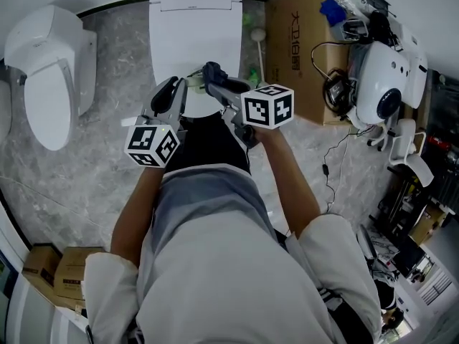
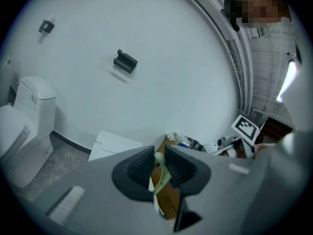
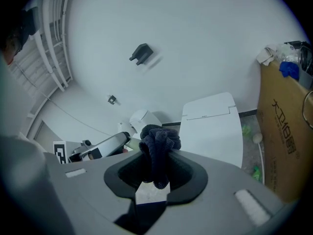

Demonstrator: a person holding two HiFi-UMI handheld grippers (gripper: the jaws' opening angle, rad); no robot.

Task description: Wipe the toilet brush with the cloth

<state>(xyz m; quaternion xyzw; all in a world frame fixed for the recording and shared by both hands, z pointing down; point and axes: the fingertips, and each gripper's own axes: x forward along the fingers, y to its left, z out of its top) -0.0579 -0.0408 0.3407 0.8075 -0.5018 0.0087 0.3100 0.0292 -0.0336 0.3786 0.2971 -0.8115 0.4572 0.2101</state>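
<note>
My left gripper is shut on a thin pale green handle, the toilet brush's as far as I can tell. The brush head is hidden below the jaws. My right gripper is shut on a bunched dark blue cloth, which sticks up past the jaws. Both grippers hover close together over the front of a white toilet, the cloth just right of the left gripper. Cloth and handle do not appear to touch.
A second white toilet stands at the left. A cardboard box sits right of the middle toilet, with a white ball-ended stick and green bits on the floor between them. A white machine and cables crowd the right side.
</note>
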